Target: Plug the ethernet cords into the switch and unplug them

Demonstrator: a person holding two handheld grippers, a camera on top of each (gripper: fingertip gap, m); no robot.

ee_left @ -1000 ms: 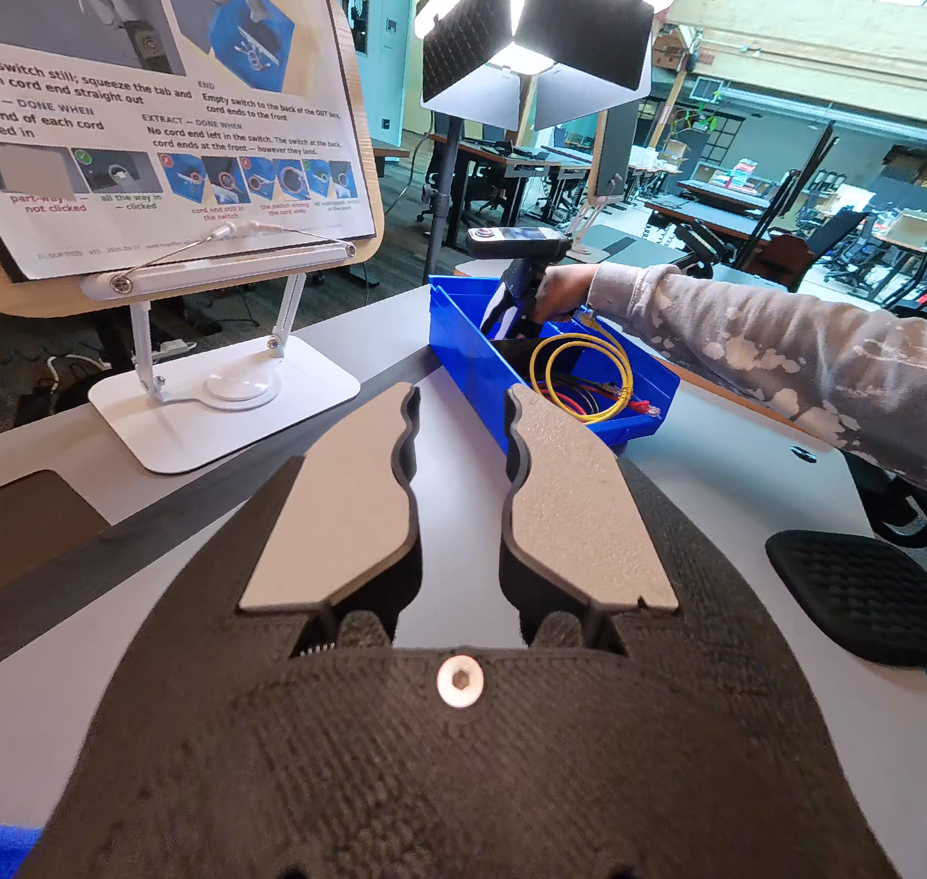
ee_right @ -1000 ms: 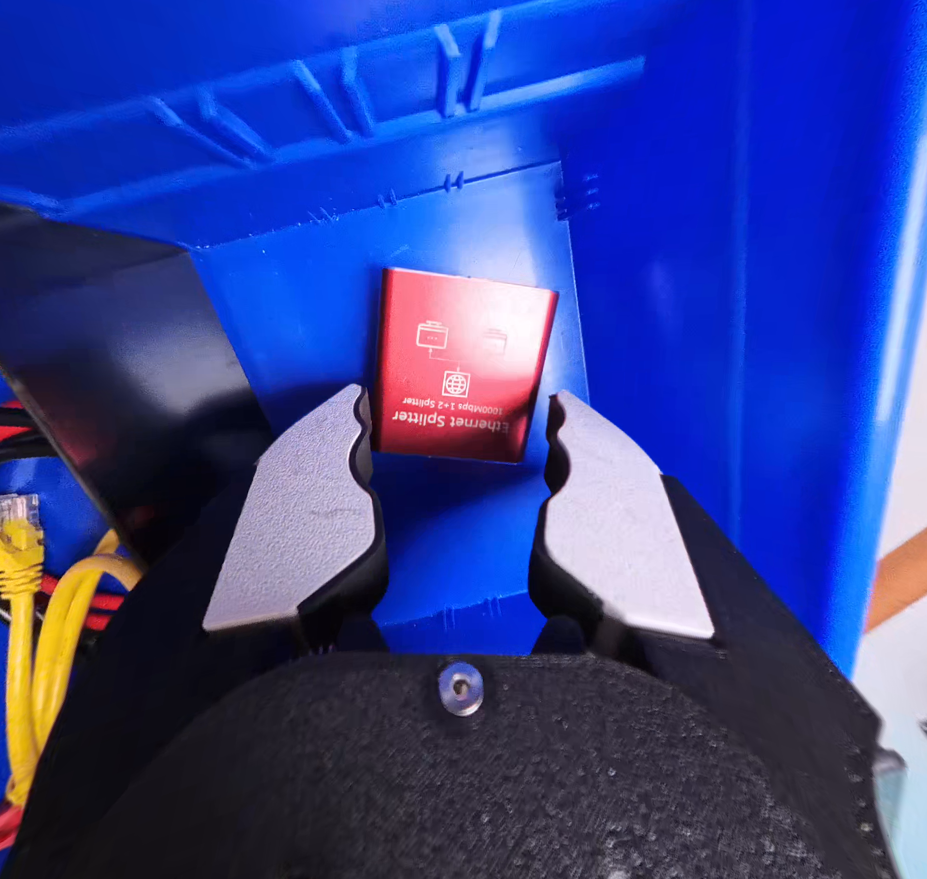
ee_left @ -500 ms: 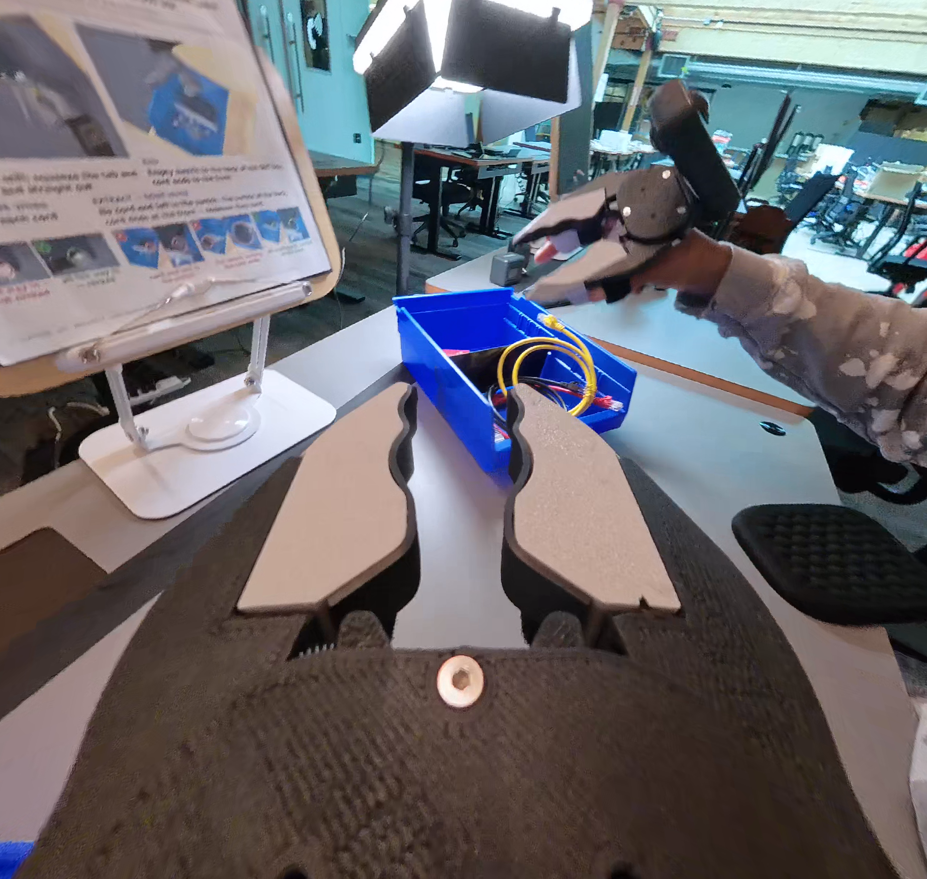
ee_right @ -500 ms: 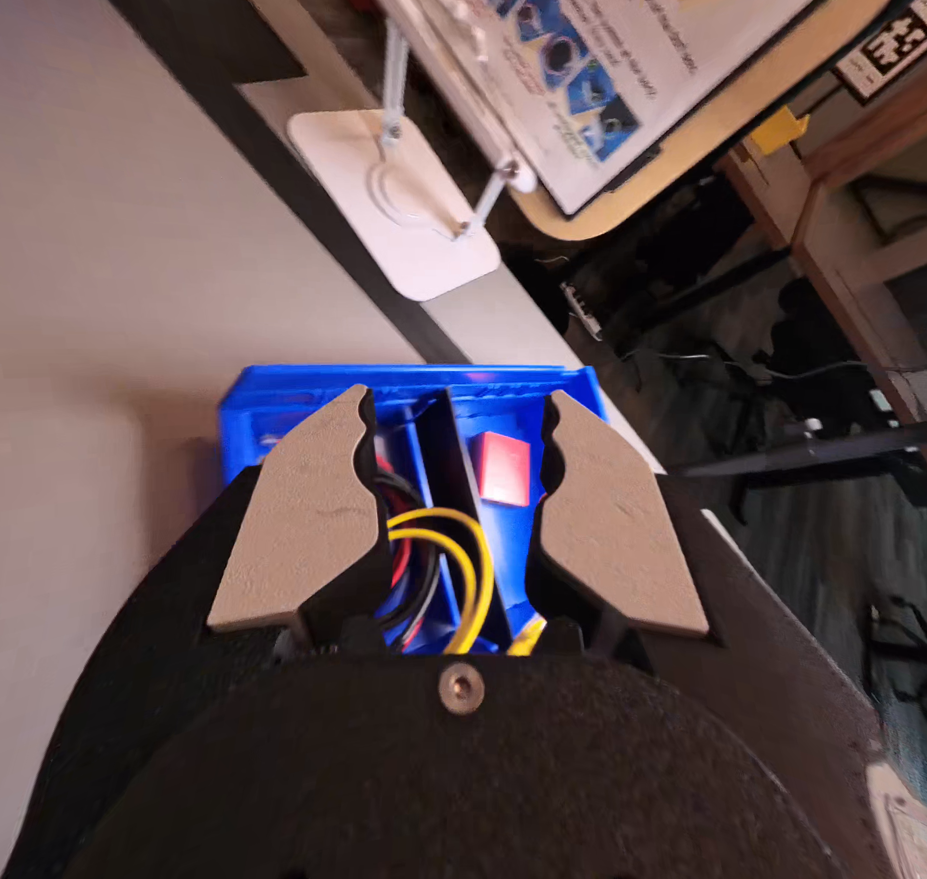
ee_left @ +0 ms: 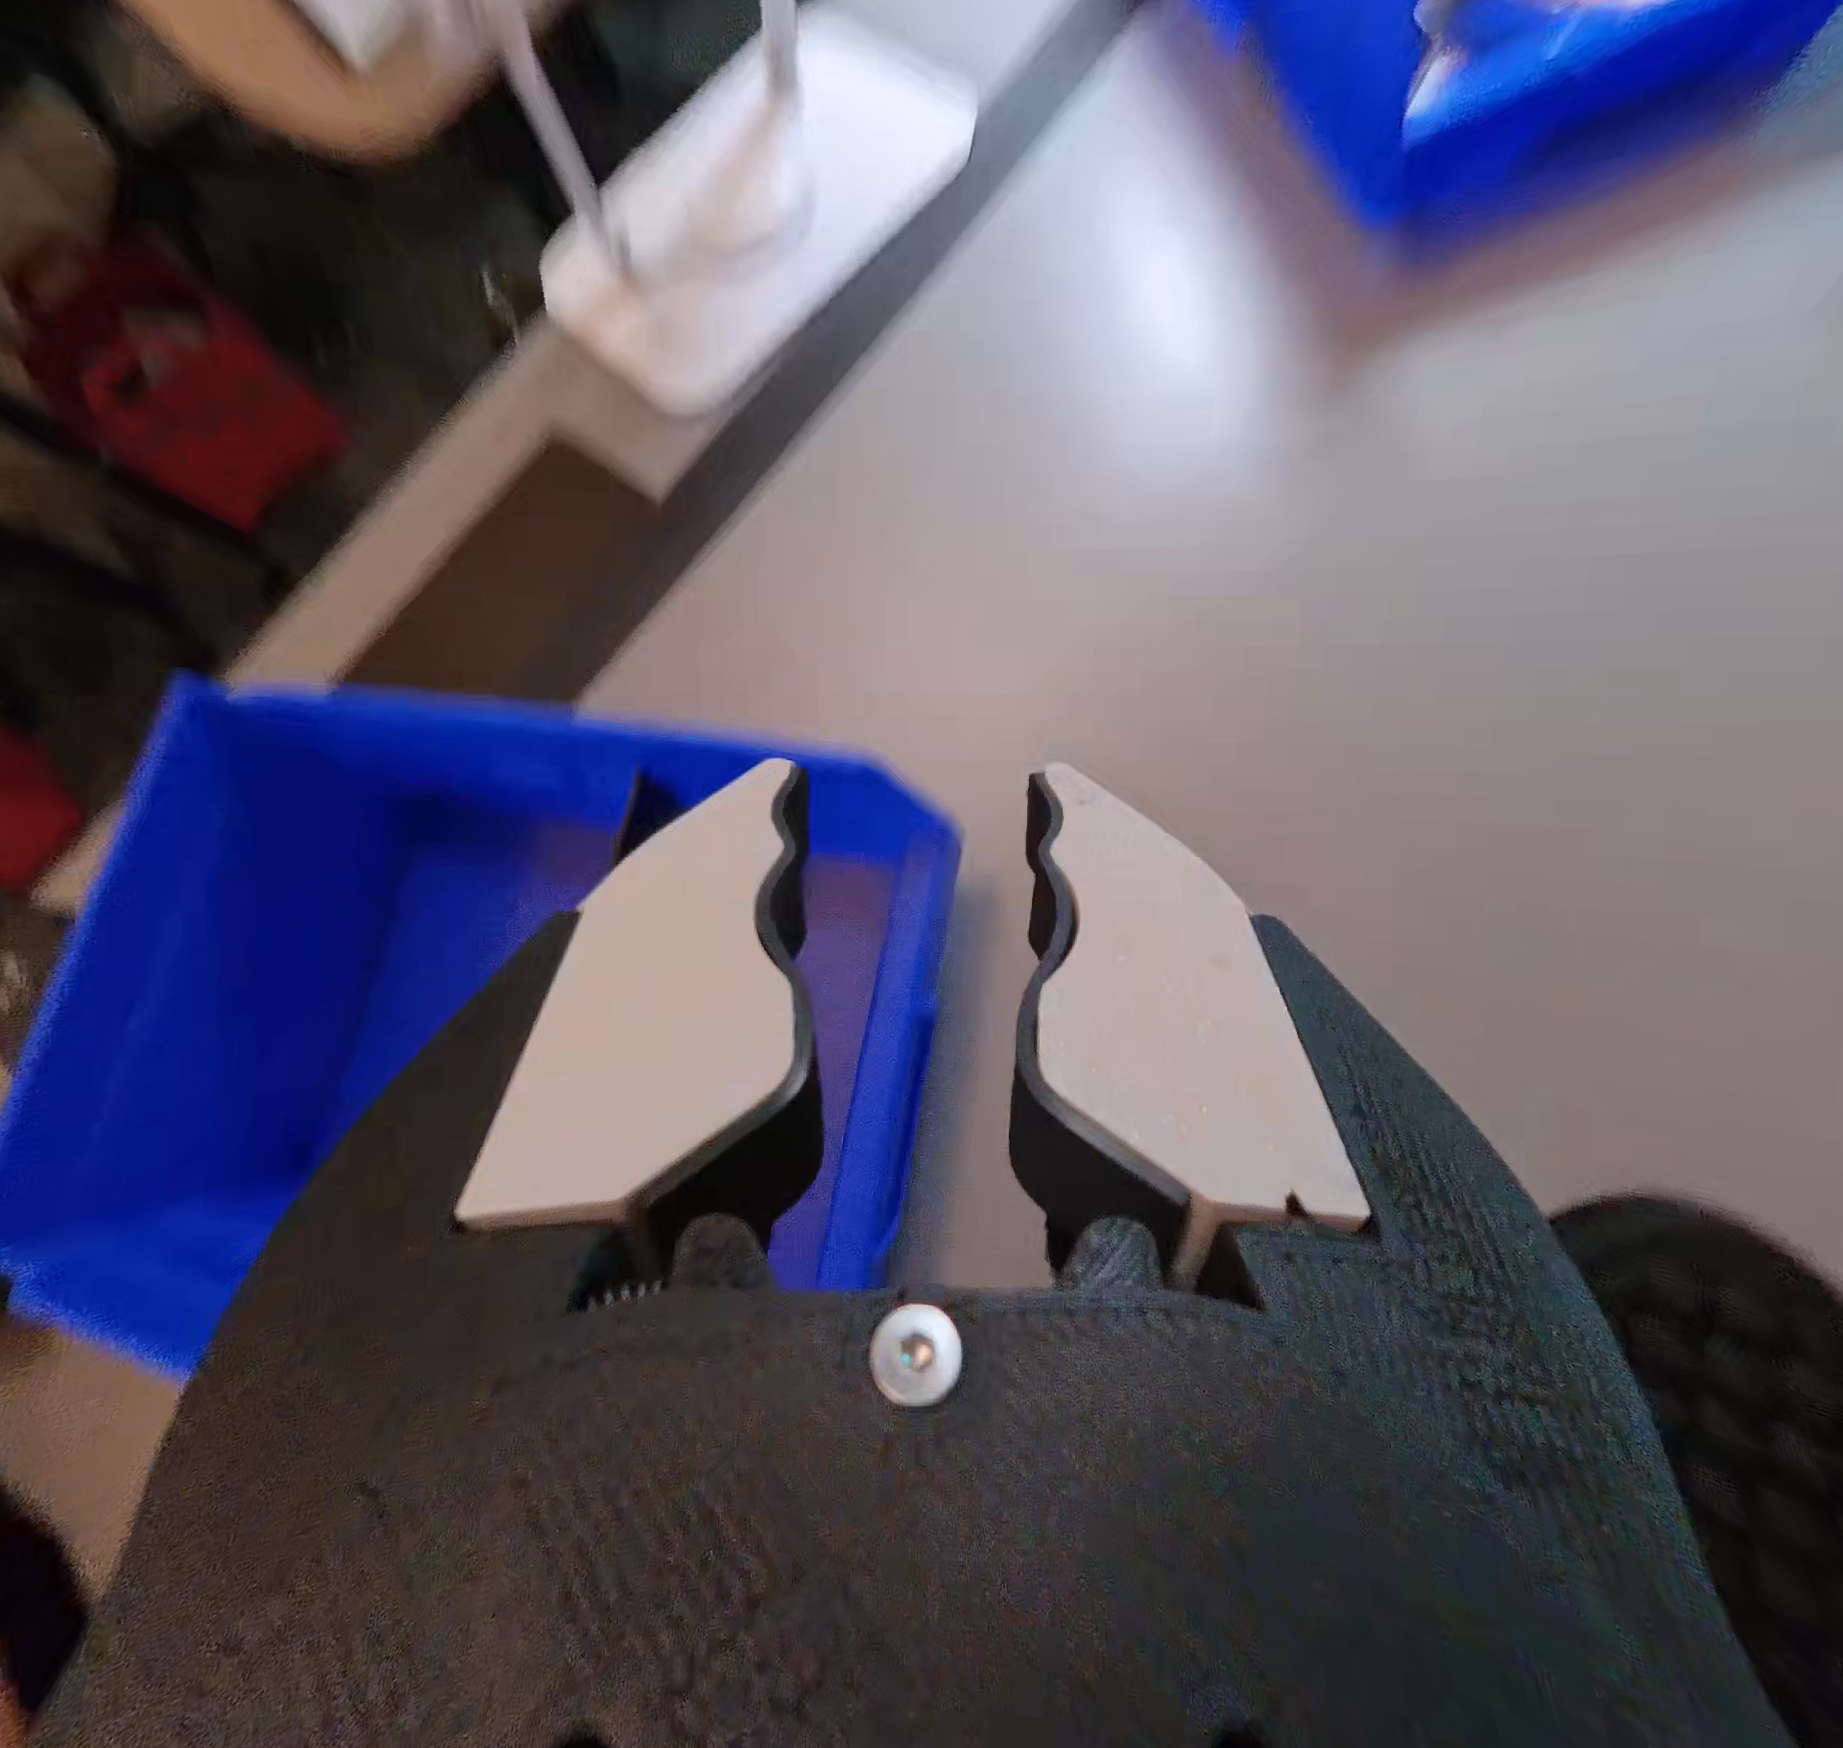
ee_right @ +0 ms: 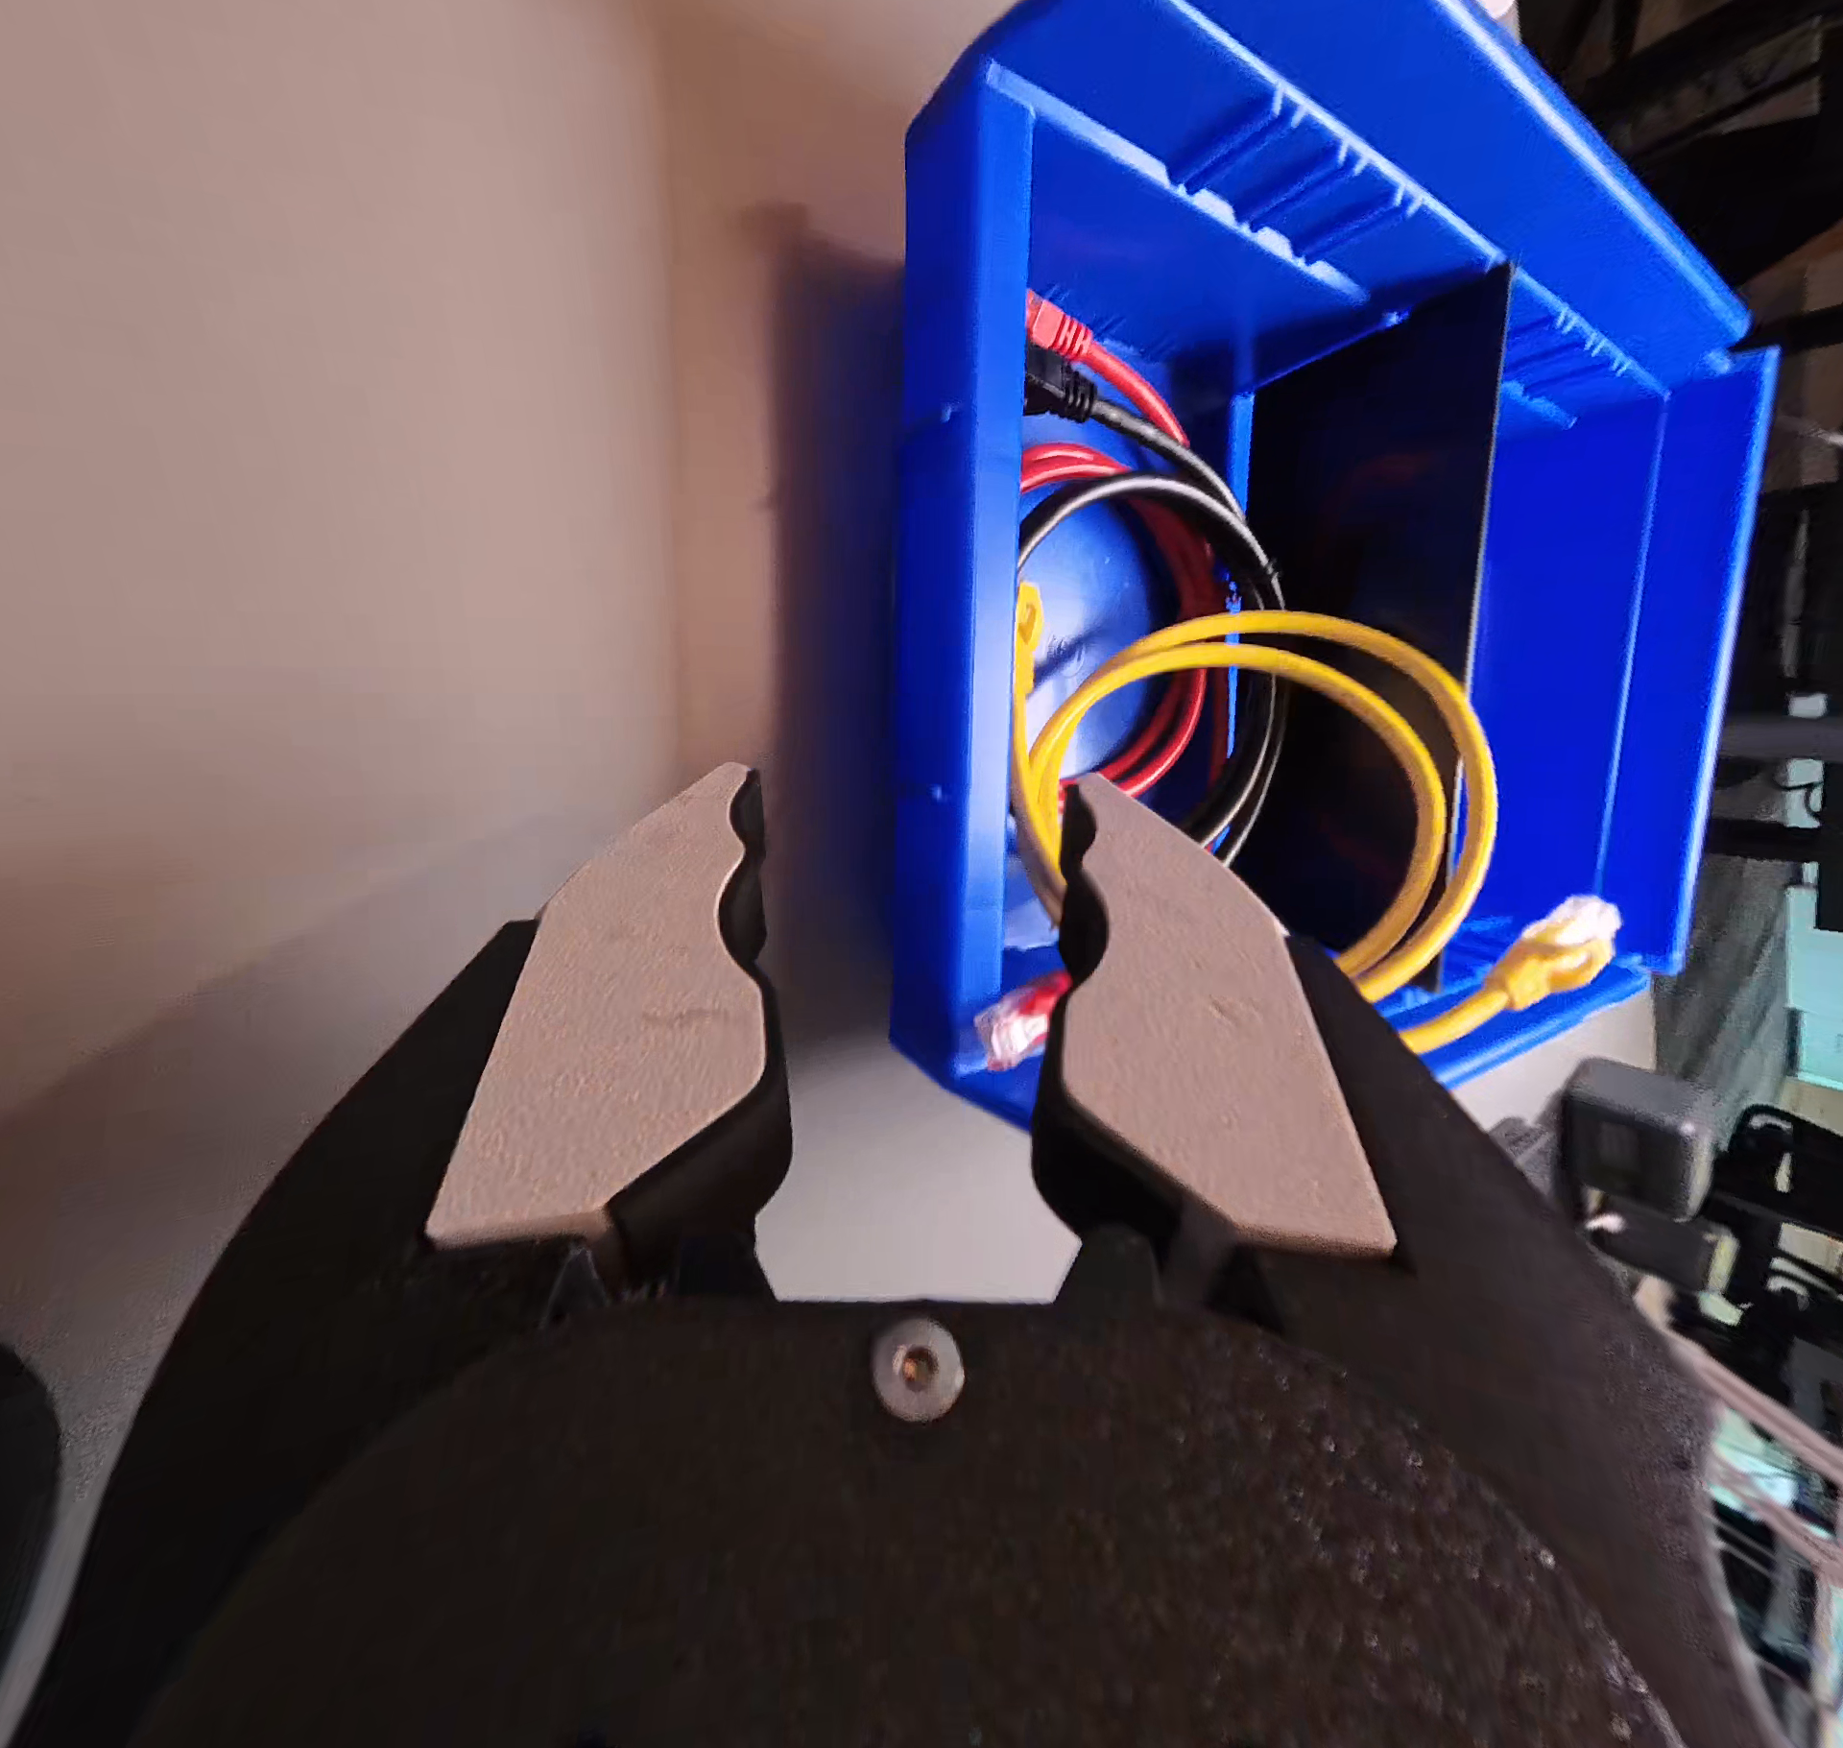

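Observation:
In the right wrist view a blue bin [ee_right: 957, 603] holds coiled yellow [ee_right: 1396, 663], red [ee_right: 1127, 384] and black [ee_right: 1197, 473] ethernet cords in front of a dark divider [ee_right: 1376, 553]. A yellow plug [ee_right: 1556, 952] and a red plug [ee_right: 1017, 1012] lie at its near rim. The switch is hidden. My right gripper [ee_right: 913, 783] is open and empty, just outside the bin's near corner. My left gripper [ee_left: 913, 783] is open and empty above the right edge of a second, empty blue bin [ee_left: 199, 902]. The cord bin [ee_left: 1326, 104] shows blurred at the top right.
A white stand base [ee_left: 758, 234] sits on the grey table [ee_left: 1296, 553] near its dark back strip. A black padded object [ee_left: 1715, 1351] lies at the lower right. A small grey camera [ee_right: 1636, 1142] stands past the cord bin's right side.
My right gripper has pulled back out of the cord bin and turned, so the red switch is out of sight. My left gripper has tipped down and left over the empty bin.

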